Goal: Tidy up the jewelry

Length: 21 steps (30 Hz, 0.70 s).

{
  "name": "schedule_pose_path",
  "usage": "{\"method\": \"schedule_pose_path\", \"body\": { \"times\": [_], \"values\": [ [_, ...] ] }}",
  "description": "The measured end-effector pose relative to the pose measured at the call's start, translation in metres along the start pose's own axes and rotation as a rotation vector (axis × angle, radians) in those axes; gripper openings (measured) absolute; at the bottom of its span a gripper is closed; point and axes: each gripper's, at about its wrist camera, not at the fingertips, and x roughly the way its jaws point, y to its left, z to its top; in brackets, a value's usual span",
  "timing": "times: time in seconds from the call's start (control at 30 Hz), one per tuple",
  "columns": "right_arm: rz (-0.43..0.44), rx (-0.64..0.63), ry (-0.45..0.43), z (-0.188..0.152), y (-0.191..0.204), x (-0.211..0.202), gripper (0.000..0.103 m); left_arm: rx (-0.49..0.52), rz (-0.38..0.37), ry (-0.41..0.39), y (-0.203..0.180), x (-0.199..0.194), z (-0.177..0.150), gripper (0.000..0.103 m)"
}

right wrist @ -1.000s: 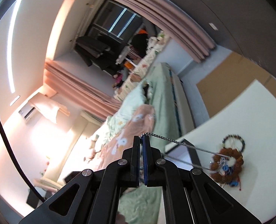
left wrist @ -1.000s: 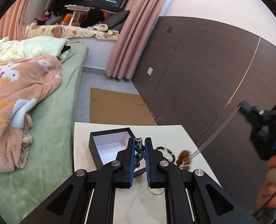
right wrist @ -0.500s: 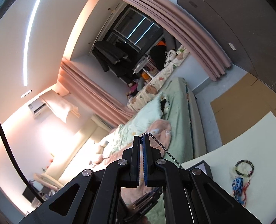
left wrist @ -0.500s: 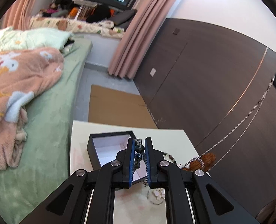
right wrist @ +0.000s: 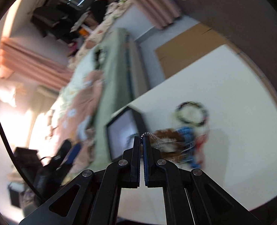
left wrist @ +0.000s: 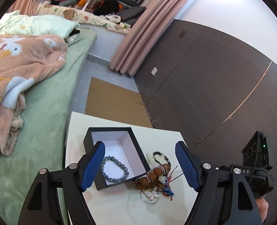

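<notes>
Lower left of the left view, the left claw (left wrist: pixel 140 166) gapes wide and empty over the box (left wrist: pixel 93 137) — a grey bracelet (left wrist: pixel 115 170) lies inside. Right claw (right wrist: pixel 142 142) pinches a silver chain (right wrist: pixel 157 140) above the tangled pile (left wrist: pixel 153 178) on the tabletop (left wrist: pixel 108 202) — probably lifting it free.

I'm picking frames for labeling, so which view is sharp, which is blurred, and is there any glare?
Left wrist view: sharp; the grey bead bracelet in the black box reads clearly, with a bright patch on the upper wall. Right wrist view: motion-blurred background; only the right gripper and silver chain are crisp.
</notes>
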Motion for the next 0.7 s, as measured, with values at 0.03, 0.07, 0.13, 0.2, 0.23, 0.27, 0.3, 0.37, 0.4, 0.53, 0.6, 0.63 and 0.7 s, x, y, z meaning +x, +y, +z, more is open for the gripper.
{"method": "schedule_pose_path", "body": {
  "times": [0.03,0.07,0.13,0.2,0.23,0.27,0.3,0.37,0.4,0.53,0.6,0.63,0.7],
  "values": [
    [-0.02,0.007,-0.012,0.001,-0.005,-0.005,0.004,0.008,0.007,0.001,-0.001,0.0,-0.001,0.078],
    [-0.023,0.019,-0.022,0.002,-0.01,-0.01,0.004,0.019,0.015,-0.002,-0.004,-0.001,-0.002,0.078],
    [-0.025,0.032,-0.048,0.004,-0.013,-0.022,0.004,0.028,0.022,-0.006,-0.005,-0.003,-0.003,0.078],
    [-0.034,0.034,-0.071,0.004,-0.015,-0.031,0.004,0.027,0.02,-0.005,-0.004,-0.005,-0.006,0.078],
    [-0.033,0.037,-0.077,0.004,-0.013,-0.037,0.004,0.027,0.02,-0.004,-0.004,-0.006,-0.007,0.078],
    [-0.034,0.038,-0.083,0.004,-0.013,-0.041,0.004,0.029,0.022,-0.002,-0.004,-0.007,-0.009,0.078],
    [-0.04,0.04,-0.09,0.004,-0.015,-0.045,0.004,0.033,0.026,-0.002,-0.004,-0.008,-0.01,0.078],
    [-0.054,0.055,-0.11,0.006,-0.021,-0.053,0.004,0.041,0.033,-0.004,-0.005,-0.009,-0.011,0.078],
    [-0.056,0.061,-0.116,0.006,-0.023,-0.055,0.004,0.042,0.035,-0.007,-0.005,-0.01,-0.011,0.078],
    [-0.133,0.087,-0.156,0.007,-0.033,-0.067,0.005,0.035,0.034,-0.015,-0.004,-0.013,-0.013,0.078],
    [-0.189,0.103,-0.169,0.008,-0.037,-0.068,0.006,0.035,0.033,-0.014,-0.004,-0.013,-0.013,0.078],
    [-0.184,0.105,-0.158,0.009,-0.037,-0.065,0.014,0.035,0.033,-0.013,-0.005,-0.012,-0.013,0.078],
    [-0.146,0.084,-0.118,0.009,-0.032,-0.057,0.033,0.037,0.032,-0.01,-0.005,-0.01,-0.012,0.078]
  ]
}}
